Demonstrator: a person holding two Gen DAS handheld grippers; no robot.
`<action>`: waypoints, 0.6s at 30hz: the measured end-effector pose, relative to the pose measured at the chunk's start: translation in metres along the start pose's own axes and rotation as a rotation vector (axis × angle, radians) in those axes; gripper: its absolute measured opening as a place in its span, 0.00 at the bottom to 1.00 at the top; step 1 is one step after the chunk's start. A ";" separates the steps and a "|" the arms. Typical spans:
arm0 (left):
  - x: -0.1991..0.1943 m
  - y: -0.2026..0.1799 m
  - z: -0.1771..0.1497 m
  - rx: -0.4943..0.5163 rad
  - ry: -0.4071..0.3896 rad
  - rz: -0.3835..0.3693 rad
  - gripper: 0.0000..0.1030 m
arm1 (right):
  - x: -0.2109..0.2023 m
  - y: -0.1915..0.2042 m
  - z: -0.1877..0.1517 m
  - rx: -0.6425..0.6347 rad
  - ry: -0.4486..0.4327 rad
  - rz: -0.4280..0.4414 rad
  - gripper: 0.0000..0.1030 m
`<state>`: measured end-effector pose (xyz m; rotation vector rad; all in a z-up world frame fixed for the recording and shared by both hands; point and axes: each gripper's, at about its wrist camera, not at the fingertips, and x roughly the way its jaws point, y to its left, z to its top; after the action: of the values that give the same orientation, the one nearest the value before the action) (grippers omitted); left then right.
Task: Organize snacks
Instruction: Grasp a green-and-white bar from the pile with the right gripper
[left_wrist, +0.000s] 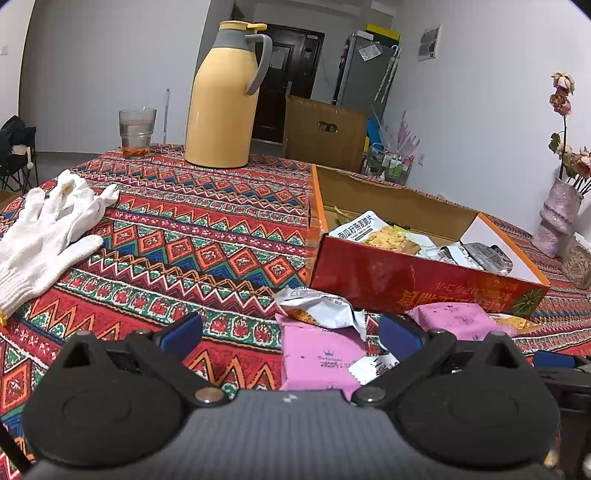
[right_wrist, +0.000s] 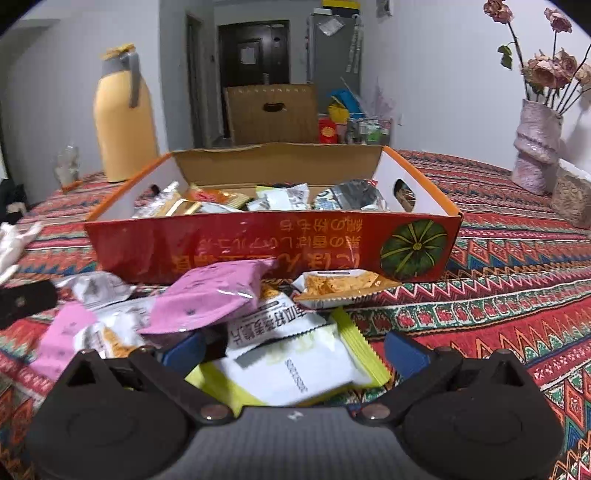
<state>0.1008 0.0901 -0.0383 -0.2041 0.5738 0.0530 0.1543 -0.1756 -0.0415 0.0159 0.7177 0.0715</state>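
A red cardboard box (right_wrist: 236, 247) with orange rims holds several snack packets; in the left wrist view the box (left_wrist: 406, 280) lies to the right. Loose packets lie in front of it. My left gripper (left_wrist: 291, 334) is open, with a pink packet (left_wrist: 317, 358) lying on the cloth between its blue fingers and a silver packet (left_wrist: 321, 306) just beyond. My right gripper (right_wrist: 295, 350) is open around a white packet with yellow-green edges (right_wrist: 295, 369). A pink packet (right_wrist: 210, 295) rests on the pile over its left finger, and an orange chip packet (right_wrist: 340, 286) lies against the box.
A yellow thermos jug (left_wrist: 225, 99) and a glass of water (left_wrist: 136, 133) stand at the table's far side. White gloves (left_wrist: 44, 229) lie at the left. A pink vase with dried flowers (right_wrist: 535, 144) stands far right. The patterned tablecloth (left_wrist: 192, 229) covers the table.
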 end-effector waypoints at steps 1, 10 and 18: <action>0.001 0.000 0.000 0.000 0.002 0.001 1.00 | 0.004 0.003 0.000 -0.008 0.008 -0.015 1.00; 0.001 0.000 0.000 -0.002 0.004 -0.003 1.00 | -0.009 -0.007 -0.017 -0.073 0.018 -0.016 1.00; 0.000 0.001 0.000 -0.006 0.006 0.001 1.00 | -0.029 -0.038 -0.038 -0.100 0.030 -0.035 0.98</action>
<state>0.1011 0.0914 -0.0386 -0.2096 0.5795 0.0553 0.1099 -0.2155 -0.0529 -0.0930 0.7437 0.0744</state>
